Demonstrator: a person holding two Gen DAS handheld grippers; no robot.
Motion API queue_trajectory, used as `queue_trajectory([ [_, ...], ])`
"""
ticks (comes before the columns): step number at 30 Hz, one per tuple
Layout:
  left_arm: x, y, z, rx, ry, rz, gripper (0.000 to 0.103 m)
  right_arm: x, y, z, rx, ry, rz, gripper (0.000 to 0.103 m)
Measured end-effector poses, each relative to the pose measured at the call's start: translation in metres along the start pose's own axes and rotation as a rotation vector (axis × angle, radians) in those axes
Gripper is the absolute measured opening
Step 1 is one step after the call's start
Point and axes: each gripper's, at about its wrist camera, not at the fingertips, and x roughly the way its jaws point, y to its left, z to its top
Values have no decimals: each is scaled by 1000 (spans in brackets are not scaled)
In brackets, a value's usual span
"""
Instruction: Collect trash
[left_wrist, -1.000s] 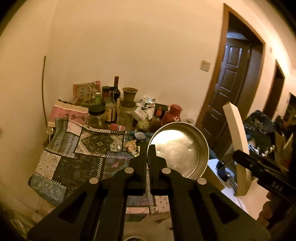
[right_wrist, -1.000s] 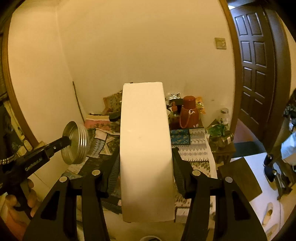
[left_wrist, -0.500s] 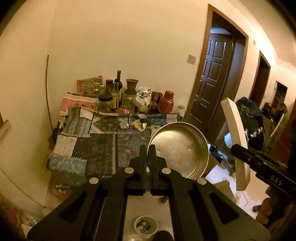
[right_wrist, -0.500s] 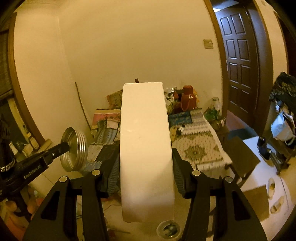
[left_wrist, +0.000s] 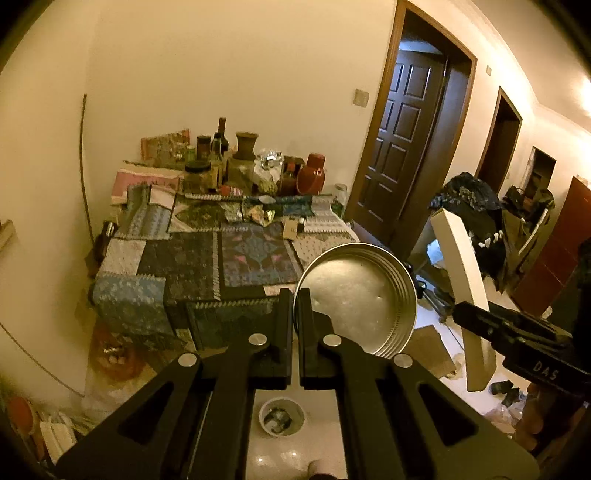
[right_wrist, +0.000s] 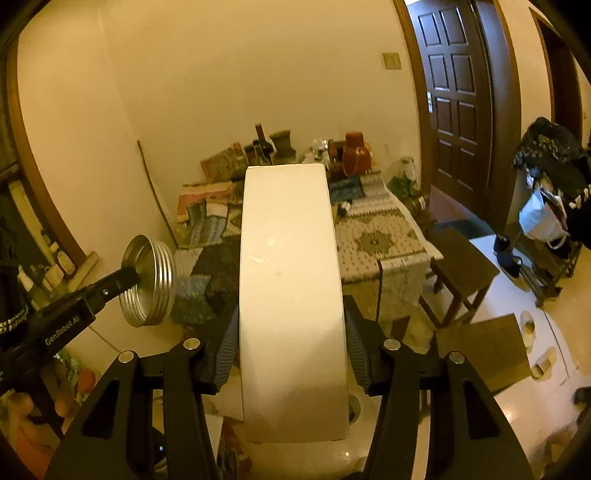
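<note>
My left gripper (left_wrist: 294, 295) is pinched tight on the rim of a round, ribbed silver metal lid (left_wrist: 356, 297) — the lid stands out to the right of the jaws. My right gripper (right_wrist: 291, 325) clamps a tall white rectangular block (right_wrist: 291, 295) between its pads, part-open around it; below and ahead of the left jaws sits a small round trash bin (left_wrist: 281, 417) on the floor.

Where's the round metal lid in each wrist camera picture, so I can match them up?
Left wrist view: metal lid sits centre-right, its rim pinched in the left gripper.
Right wrist view: the lid is at the left edge, side-on.
Shared landmark: the red jug at the table's far end.
</note>
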Motion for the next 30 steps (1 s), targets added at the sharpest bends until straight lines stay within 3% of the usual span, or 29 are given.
queue_trajectory([
  [7, 29, -3, -25, -37, 87, 21, 1, 28, -21, -27, -1, 112, 15, 49],
  [17, 119, -5, -88, -99, 265, 93, 1, 99, -64, -84, -6, 329, 48, 49],
  [22, 170, 4, -134, -156, 335, 121, 1, 148, -75, -116, -46, 422, 71, 49],
  [30, 253, 31, -235, -175, 490, 190, 1, 235, -104, -193, -66, 552, 84, 49],
])
